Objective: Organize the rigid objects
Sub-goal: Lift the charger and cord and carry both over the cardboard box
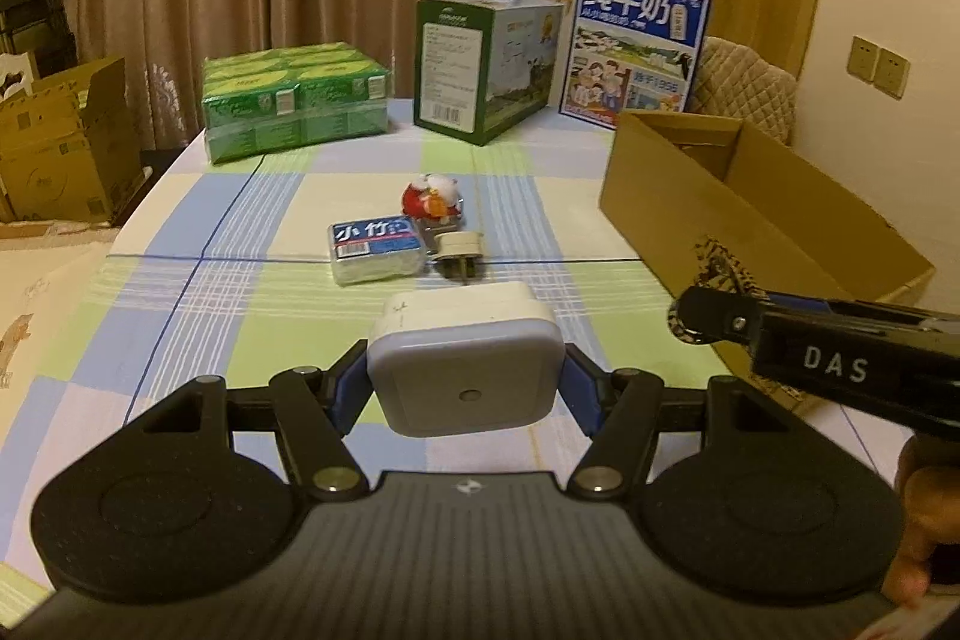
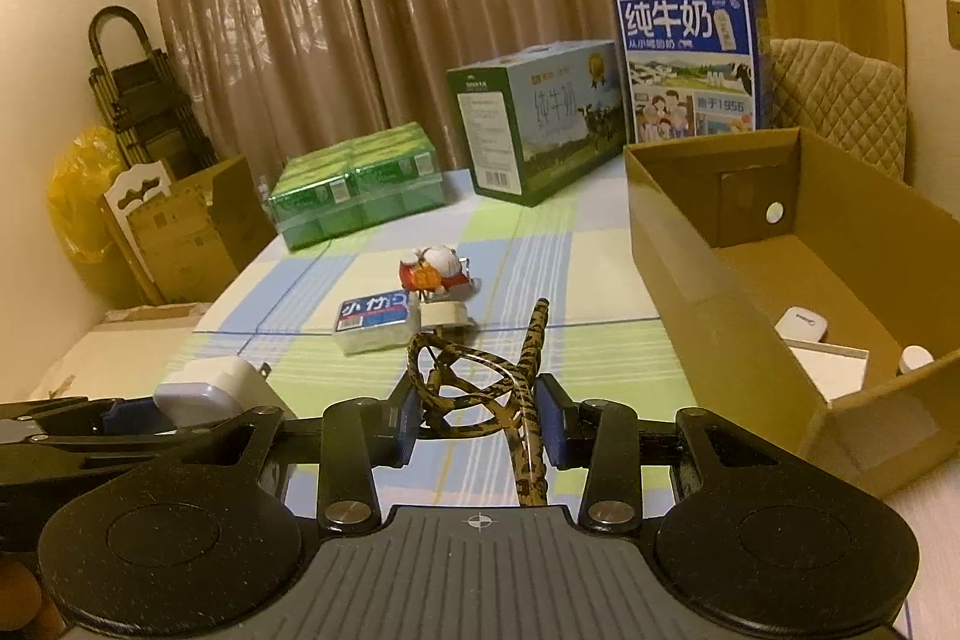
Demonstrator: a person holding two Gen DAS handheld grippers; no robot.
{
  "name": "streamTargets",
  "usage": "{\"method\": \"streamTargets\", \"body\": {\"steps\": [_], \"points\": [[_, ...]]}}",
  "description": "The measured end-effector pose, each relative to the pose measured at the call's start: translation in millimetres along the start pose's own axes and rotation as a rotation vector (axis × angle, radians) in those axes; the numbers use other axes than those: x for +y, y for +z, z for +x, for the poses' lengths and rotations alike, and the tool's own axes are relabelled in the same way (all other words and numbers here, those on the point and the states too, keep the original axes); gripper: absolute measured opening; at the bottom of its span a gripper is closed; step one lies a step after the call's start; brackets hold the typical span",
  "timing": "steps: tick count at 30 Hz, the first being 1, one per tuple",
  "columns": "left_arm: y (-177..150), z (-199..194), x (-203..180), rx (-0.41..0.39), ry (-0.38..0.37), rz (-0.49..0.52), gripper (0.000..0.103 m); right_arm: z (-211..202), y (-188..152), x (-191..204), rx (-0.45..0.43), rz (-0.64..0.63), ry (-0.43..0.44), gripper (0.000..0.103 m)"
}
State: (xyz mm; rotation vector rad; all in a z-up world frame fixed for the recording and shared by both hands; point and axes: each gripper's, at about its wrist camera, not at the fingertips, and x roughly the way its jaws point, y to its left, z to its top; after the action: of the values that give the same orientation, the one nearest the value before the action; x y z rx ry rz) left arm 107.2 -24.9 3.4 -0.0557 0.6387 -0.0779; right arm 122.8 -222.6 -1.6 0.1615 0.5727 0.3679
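White charger: a rounded white power adapter with a grey face and a small round dot, held above the near part of the table; in the right wrist view its prongs point away from the left gripper.
Leopard-print glasses: folded spectacles with a mottled brown frame, one temple arm sticking up toward the far edge, held above the table near its right side.
Loose items: at the table's middle lie a blue-labelled clear pack, a small beige plug just beside it, and a red and white toy behind them.
Cardboard box: an open brown carton stands along the right edge; white things lie on its floor.
Far edge: a green shrink-wrapped pack, a green milk carton and a blue milk box stand in a row.
In the way: the box's near wall stands between the glasses and the box floor.
Left gripper: blue pads pressed against both sides of the charger, clamped on it.
Right gripper: pads narrowed onto the glasses, gripping the frame.
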Motion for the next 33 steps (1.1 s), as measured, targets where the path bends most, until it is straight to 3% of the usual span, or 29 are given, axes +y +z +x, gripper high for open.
{"method": "streamTargets", "body": {"steps": [9, 14, 19, 28, 33], "points": [[24, -18, -35, -0.038, -0.08, 0.073, 0.061, -45, 31, -19, -0.086, 0.031, -0.021, 0.037], [51, -20, -73, -0.068, -0.156, 0.125, 0.061, -76, 71, -61, -0.144, 0.022, -0.083, 0.037], [81, -12, -116, -0.091, -0.222, 0.17, 0.061, -93, 97, -116, -0.142, 0.018, -0.17, 0.037], [107, 39, -183, -0.02, -0.376, 0.192, 0.061, -76, 87, -196, -0.051, 0.053, -0.223, 0.037], [104, 71, -214, 0.028, -0.406, 0.243, 0.061, -64, 76, -222, -0.03, 0.082, -0.211, 0.037]]}}
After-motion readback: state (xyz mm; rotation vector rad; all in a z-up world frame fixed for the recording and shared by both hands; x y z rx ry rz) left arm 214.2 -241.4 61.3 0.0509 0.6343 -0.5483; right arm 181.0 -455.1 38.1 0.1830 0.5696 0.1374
